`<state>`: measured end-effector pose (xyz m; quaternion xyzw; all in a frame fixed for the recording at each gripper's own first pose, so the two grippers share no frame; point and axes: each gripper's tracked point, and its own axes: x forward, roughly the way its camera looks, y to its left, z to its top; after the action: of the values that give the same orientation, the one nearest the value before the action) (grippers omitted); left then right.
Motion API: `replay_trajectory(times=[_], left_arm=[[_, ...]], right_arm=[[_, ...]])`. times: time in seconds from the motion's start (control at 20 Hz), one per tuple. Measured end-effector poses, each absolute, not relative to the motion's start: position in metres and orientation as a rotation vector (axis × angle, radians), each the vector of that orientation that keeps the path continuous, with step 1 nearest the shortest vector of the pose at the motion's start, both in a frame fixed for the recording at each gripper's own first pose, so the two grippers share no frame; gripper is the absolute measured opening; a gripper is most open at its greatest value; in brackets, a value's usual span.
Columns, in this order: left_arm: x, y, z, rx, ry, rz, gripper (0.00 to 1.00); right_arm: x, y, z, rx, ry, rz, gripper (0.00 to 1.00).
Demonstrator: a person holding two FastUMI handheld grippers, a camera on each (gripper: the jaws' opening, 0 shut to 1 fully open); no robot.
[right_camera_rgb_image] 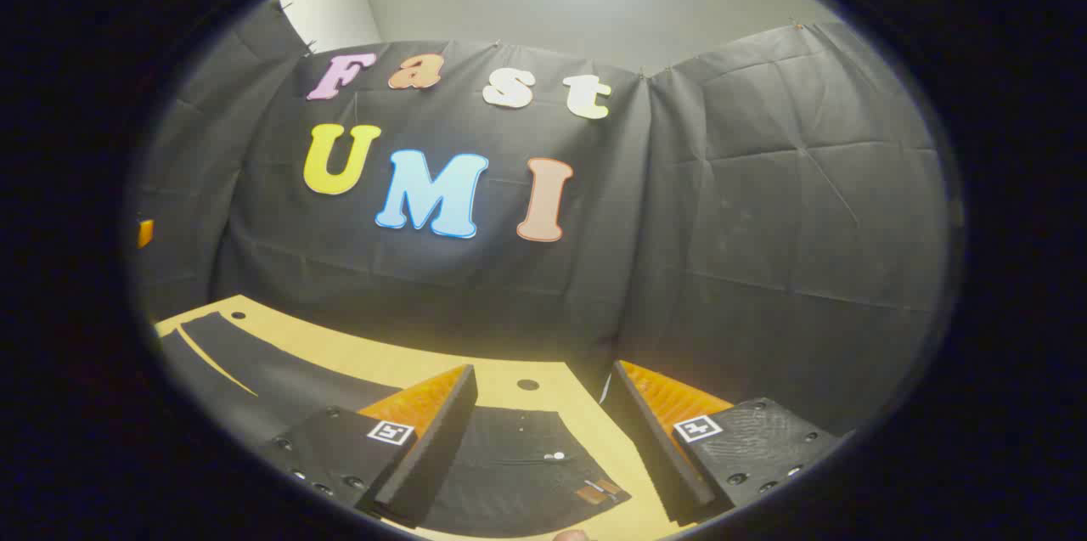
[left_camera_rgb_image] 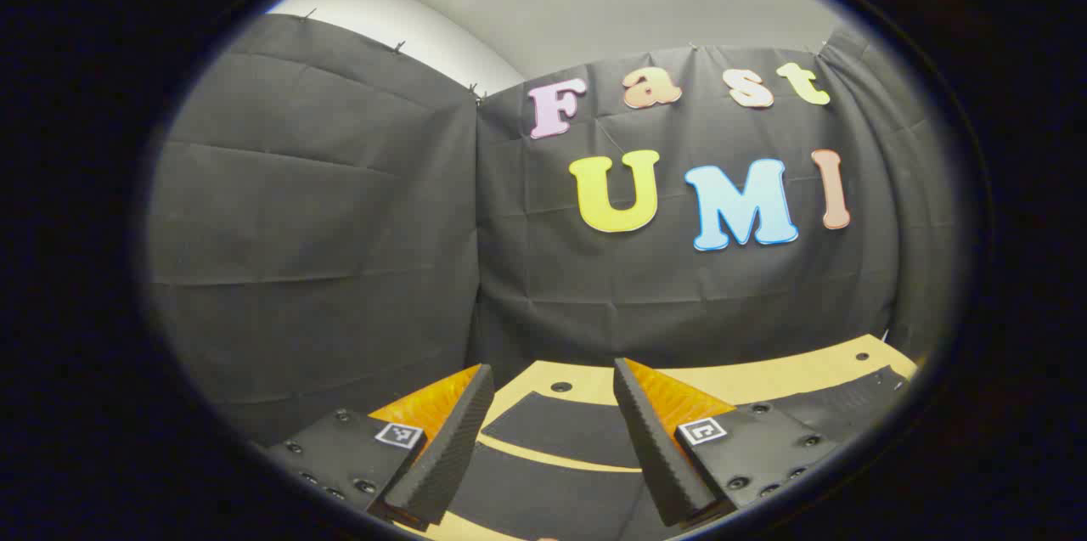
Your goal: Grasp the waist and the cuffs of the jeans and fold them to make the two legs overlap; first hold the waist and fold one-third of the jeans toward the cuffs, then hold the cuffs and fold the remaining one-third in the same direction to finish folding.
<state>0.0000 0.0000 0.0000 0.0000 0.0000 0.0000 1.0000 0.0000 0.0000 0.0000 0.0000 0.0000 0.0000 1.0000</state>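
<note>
Dark jeans lie flat on a light wooden table. In the right gripper view the waist end, with a small white button and a brown patch, lies just under and between my fingers, and the legs stretch away to the left. My right gripper hovers open above the waist with nothing between its fingers. In the left gripper view the two legs lie side by side with a thin strip of table between them. My left gripper is open over them and holds nothing.
The booth's black cloth wall rises close behind the table's far edge. The tabletop has small round holes near that edge. More dark cloth lies to the right in the left gripper view.
</note>
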Motion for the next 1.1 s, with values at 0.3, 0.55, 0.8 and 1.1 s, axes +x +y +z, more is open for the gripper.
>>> replay_trajectory(times=[0.3,0.55,0.8,1.1], left_arm=[[0.0,-0.002,-0.002,0.001,0.009,-0.015,0.87],[0.0,-0.004,-0.003,-0.007,0.019,-0.012,0.93],[0.0,-0.004,-0.004,-0.006,0.022,-0.008,0.93],[-0.004,-0.012,-0.013,-0.045,0.072,-0.028,0.93]], right_arm=[[-0.001,0.002,0.0,-0.002,0.006,0.011,0.94],[-0.002,0.002,0.002,-0.005,-0.003,0.012,0.94],[-0.002,0.001,0.0,-0.002,0.001,0.011,0.94],[-0.005,-0.007,-0.01,-0.003,0.054,-0.045,0.94]])
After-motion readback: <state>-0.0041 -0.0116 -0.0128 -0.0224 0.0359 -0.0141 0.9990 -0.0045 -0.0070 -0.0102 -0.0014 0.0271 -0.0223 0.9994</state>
